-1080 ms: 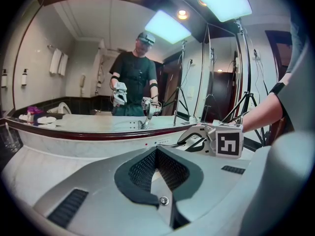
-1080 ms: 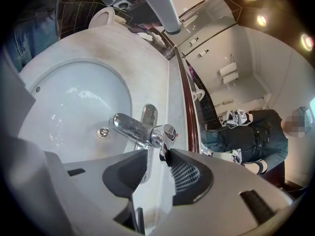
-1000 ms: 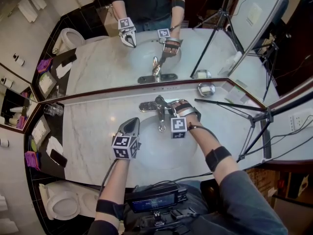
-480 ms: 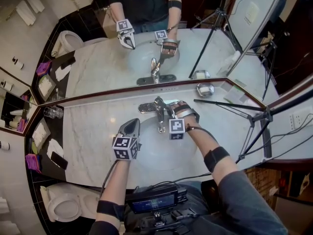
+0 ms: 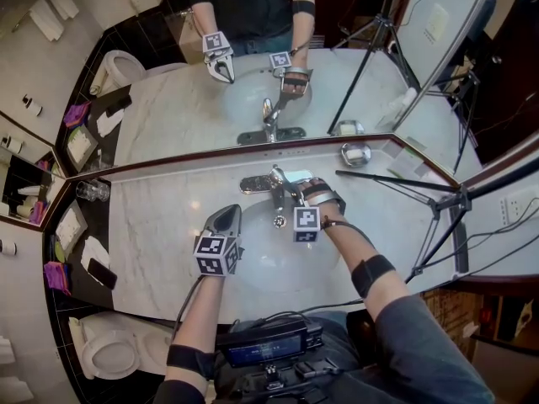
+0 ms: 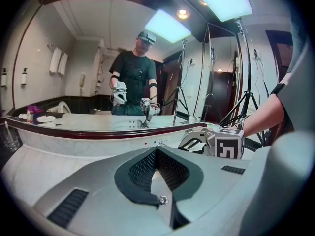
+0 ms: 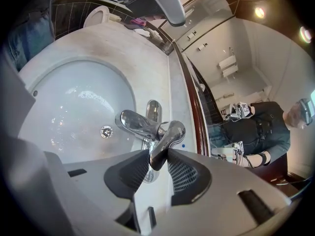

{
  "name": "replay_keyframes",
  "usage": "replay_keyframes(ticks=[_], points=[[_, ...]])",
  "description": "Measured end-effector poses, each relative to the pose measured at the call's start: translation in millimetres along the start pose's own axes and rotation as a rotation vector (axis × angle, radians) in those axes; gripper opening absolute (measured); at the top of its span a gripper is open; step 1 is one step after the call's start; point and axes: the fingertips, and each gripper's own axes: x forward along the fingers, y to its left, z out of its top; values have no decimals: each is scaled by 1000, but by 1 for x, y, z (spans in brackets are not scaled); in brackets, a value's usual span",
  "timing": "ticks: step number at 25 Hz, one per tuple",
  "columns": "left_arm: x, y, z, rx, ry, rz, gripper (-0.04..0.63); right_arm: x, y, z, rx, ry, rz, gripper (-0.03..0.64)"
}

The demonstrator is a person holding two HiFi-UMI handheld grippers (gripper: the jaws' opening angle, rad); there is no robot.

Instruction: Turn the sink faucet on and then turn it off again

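Wide mirror [image 5: 185, 99]: straight ahead of both sets of fingers, along the back edge of the pale marble tabletop [image 5: 152, 242].

White oval sink basin [image 5: 269, 263]: sunk into the tabletop, below and in front of the right fingers, just right of the left ones.

Black tripod [image 5: 438, 217]: at the tabletop's right end, well off to the right of the right fingers.

Left gripper [image 5: 227, 211]: over the basin's left rim, aimed toward the mirror, tipped slightly down. Fingers [image 6: 140, 168] clenched tip to tip, nothing between.

Right gripper [image 7: 158, 157]: at the back of the basin, angled steeply down. Fingers [image 7: 184, 173] just now closing in, grasping the faucet lever [image 7: 170, 132], one pad against each side of its free end.

Chrome faucet [image 7: 135, 124]: on the tabletop strip between basin and mirror, directly ahead of the right fingers, ahead and to the right of the left fingers, apart from them. Spout reaching out over the basin.

Small soap dish [image 5: 355, 153]: against the mirror, right of the right fingers.

Drain [image 7: 106, 131]: in the basin floor near the spout tip, lower than the right fingers.
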Motion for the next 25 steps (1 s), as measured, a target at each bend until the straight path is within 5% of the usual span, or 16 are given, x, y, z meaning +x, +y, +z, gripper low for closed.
replay_keyframes(ticks=[8, 20, 25], points=[[-4, -1, -2, 3, 0, 6, 0, -3, 1, -1, 38, 7, -4, 133], [-14, -3, 2, -4, -23, 12, 0, -52, -17, -2, 427, -95, -55, 138], [-16, -7, 6, 0, -37, 7, 0, -81, -33, -2, 676, -178, -96, 53]])
